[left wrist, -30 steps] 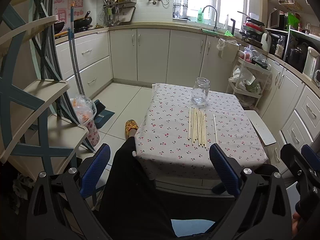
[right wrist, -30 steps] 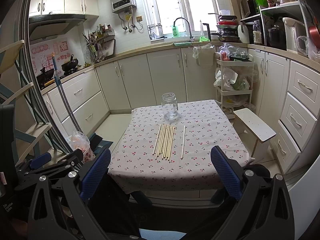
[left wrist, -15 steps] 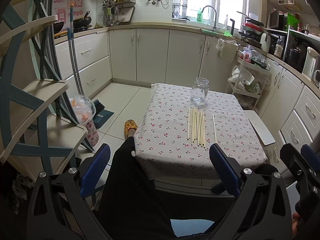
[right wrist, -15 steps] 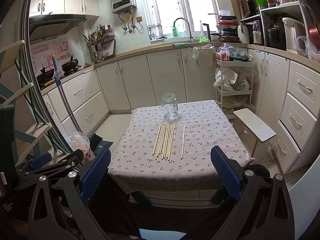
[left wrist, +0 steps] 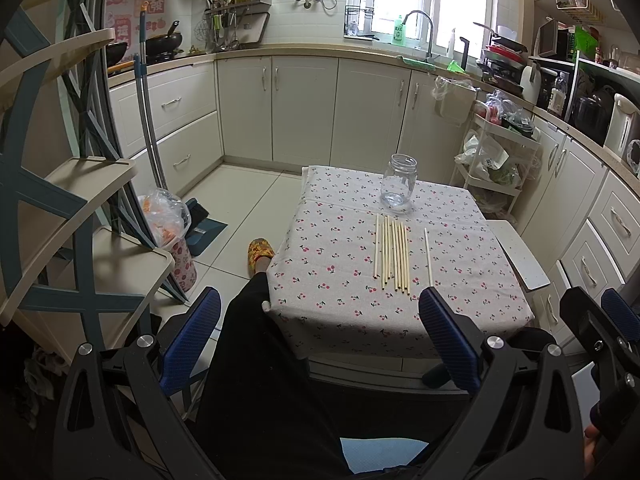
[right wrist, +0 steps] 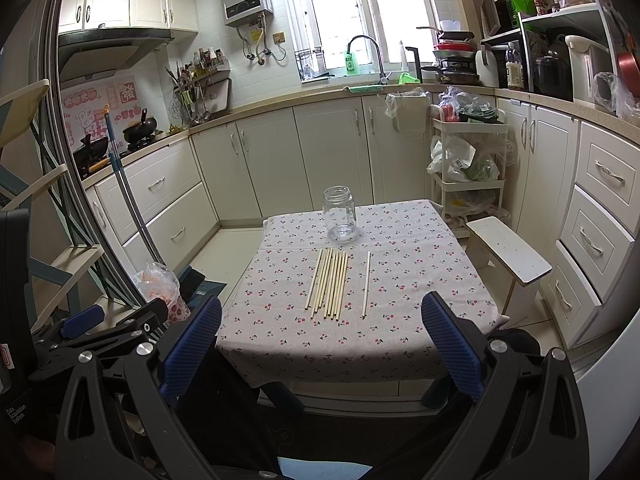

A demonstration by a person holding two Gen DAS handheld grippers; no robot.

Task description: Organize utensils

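Several wooden chopsticks (left wrist: 392, 254) lie side by side on a small table with a cherry-print cloth (left wrist: 340, 280); one single chopstick (left wrist: 428, 256) lies apart to their right. An empty clear glass jar (left wrist: 398, 188) stands upright just behind them. The right wrist view shows the same bundle of chopsticks (right wrist: 330, 282), single chopstick (right wrist: 366, 284) and jar (right wrist: 340, 220). My left gripper (left wrist: 320, 336) is open and empty, held back from the table's near edge. My right gripper (right wrist: 320, 344) is open and empty, also short of the table.
A white stool (right wrist: 508, 252) stands to the right of the table. A storage cart (right wrist: 468, 168) with bags is behind it. A broom (left wrist: 148, 128), dustpan and a bagged bin (left wrist: 168, 232) stand left. Kitchen cabinets ring the room. A shelf unit (left wrist: 60, 200) is at far left.
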